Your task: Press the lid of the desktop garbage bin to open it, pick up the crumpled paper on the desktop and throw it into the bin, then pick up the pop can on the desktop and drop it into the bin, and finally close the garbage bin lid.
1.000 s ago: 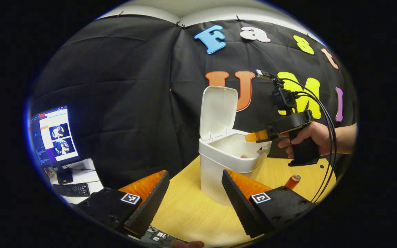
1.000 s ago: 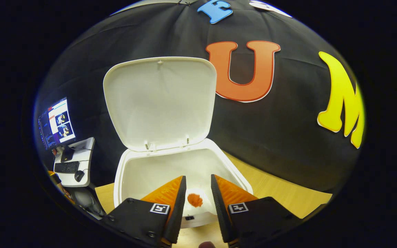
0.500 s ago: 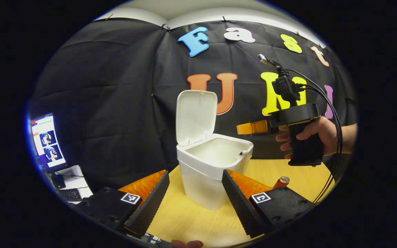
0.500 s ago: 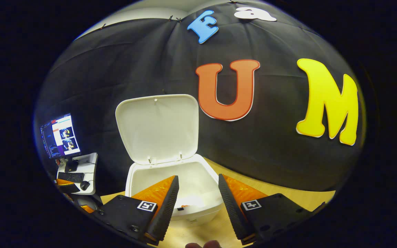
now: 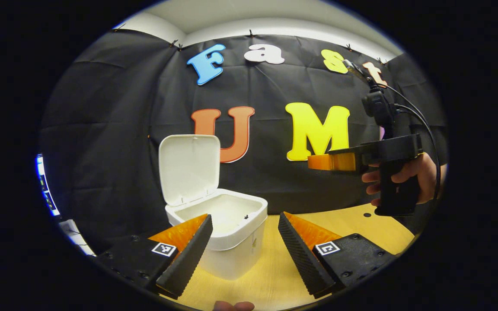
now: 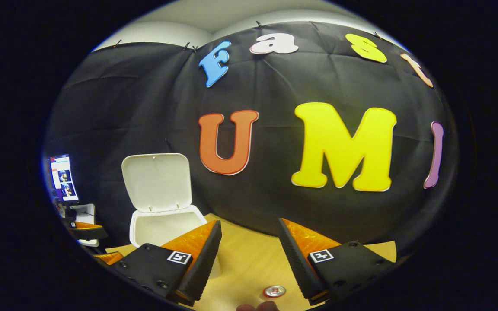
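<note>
Bin open on the desk, both grippers empty.

Left gripper view: monitor (image 5: 43,190) cut off at the left edge; bin (image 5: 227,242) stood with lid (image 5: 189,168) upright, its near wall partly hidden by the left gripper (image 5: 244,248), fingers spread apart; contents hard to make out. Right gripper (image 5: 333,162) hung in a hand (image 5: 404,179) well right of the bin. Right gripper view: bin (image 6: 162,224) lower left; right gripper (image 6: 247,255) gaped wide; can (image 6: 274,291) upright on the desk (image 6: 240,263) below it, only its top visible.
</note>
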`<state>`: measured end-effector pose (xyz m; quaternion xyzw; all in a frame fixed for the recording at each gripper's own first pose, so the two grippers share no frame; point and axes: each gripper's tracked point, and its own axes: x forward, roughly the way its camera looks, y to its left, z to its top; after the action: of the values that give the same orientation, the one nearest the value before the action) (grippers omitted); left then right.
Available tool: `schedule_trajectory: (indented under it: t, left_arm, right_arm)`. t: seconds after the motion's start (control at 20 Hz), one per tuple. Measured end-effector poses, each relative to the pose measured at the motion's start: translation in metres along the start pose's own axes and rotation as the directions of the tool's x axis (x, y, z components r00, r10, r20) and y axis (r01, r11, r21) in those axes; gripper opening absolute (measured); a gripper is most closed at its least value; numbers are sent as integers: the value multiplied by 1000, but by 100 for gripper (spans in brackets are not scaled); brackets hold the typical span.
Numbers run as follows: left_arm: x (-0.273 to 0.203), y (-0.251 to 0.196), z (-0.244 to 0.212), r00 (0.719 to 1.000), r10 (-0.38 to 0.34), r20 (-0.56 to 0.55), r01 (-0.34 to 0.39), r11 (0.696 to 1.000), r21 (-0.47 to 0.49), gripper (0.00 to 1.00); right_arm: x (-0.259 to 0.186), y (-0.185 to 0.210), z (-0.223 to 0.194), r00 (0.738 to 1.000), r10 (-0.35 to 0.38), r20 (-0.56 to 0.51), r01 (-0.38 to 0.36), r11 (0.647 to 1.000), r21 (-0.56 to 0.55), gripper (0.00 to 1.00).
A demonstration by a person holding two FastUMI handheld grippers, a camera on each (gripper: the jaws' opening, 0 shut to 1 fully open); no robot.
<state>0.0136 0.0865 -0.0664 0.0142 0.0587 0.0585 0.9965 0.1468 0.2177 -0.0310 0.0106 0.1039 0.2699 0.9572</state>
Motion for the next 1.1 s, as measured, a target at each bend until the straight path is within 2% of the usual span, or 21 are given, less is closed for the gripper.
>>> schedule_trajectory:
  t: [0.25, 0.45, 0.6, 0.8, 1.1]
  left_arm:
    - [18, -61, -2, 989, -147, 11, 147, 989, -15, 100]
    - [27, -105, -15, 973, -231, 0, 231, 973, 3, 100]
    - [28, -127, -29, 971, -240, -3, 240, 971, 11, 100]
    - [34, -151, -59, 973, -229, -20, 230, 973, 29, 100]
    - [54, -180, -128, 969, -226, -103, 232, 972, 43, 100]
  right_arm:
    - [-58, -74, -13, 990, -143, 23, 142, 989, 34, 83]
    - [-105, -128, -18, 964, -263, 47, 261, 964, 56, 83]
    - [-138, -156, -25, 938, -338, 71, 335, 941, 55, 83]
    - [-169, -181, -54, 911, -412, 23, 410, 911, 42, 81]
    - [-211, -216, -79, 871, -490, -16, 490, 871, 26, 83]
